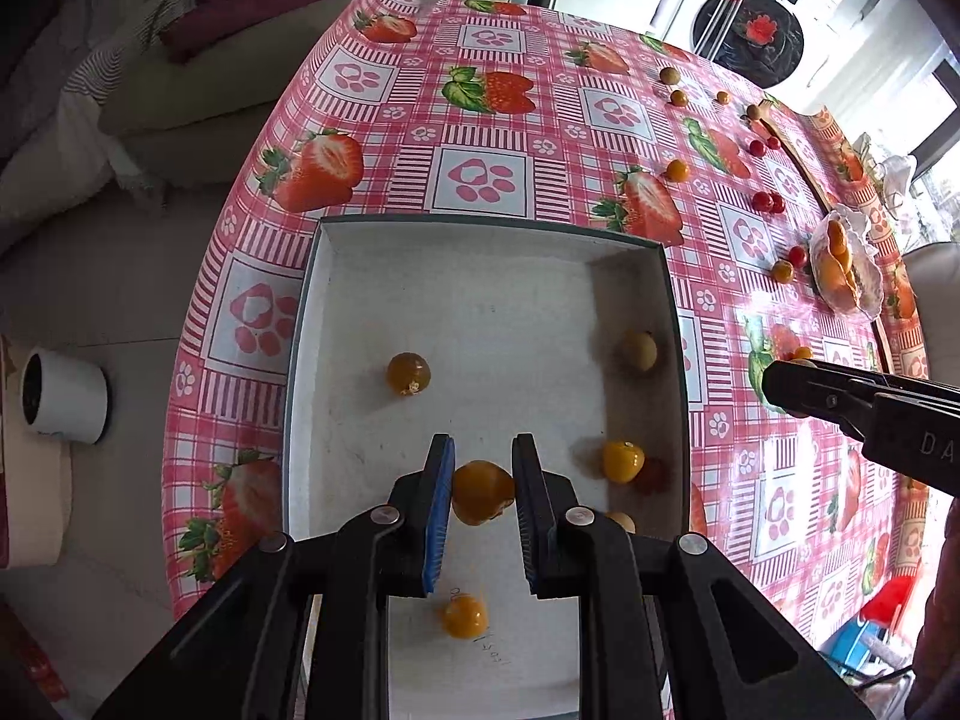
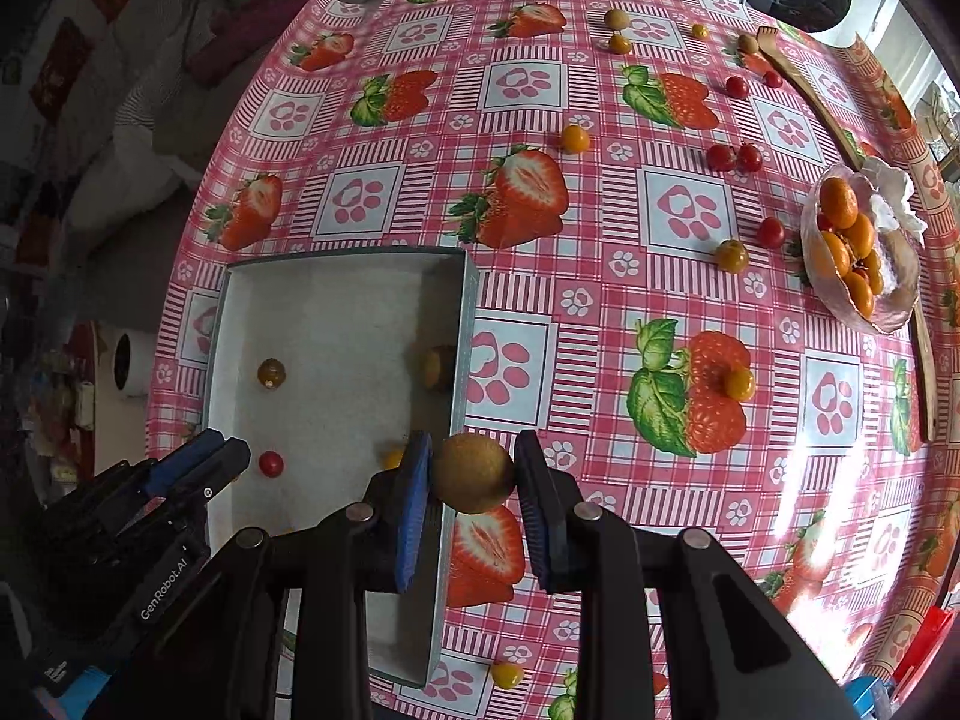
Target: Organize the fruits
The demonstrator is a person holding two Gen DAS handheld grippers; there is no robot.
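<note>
My left gripper (image 1: 483, 489) is shut on a small orange fruit (image 1: 480, 492), held over the white box (image 1: 480, 300). Several small fruits lie in the box, among them a dark amber one (image 1: 408, 373) and a yellow one (image 1: 623, 461). My right gripper (image 2: 474, 474) is shut on a round brown fruit (image 2: 474, 473) above the box's right wall (image 2: 459, 360). In the right wrist view the left gripper (image 2: 204, 462) shows at the lower left above the box (image 2: 336, 312). Loose red cherry tomatoes (image 2: 733, 157) and orange fruits (image 2: 575, 139) are scattered over the strawberry tablecloth (image 2: 600, 228).
A shell-shaped dish (image 2: 900, 294) with orange fruits sits at the table's right edge, beside a wooden utensil (image 2: 804, 81). A white cup (image 1: 63, 393) stands on the floor to the left. A sofa with cushions (image 1: 150, 90) lies beyond the table's far left edge.
</note>
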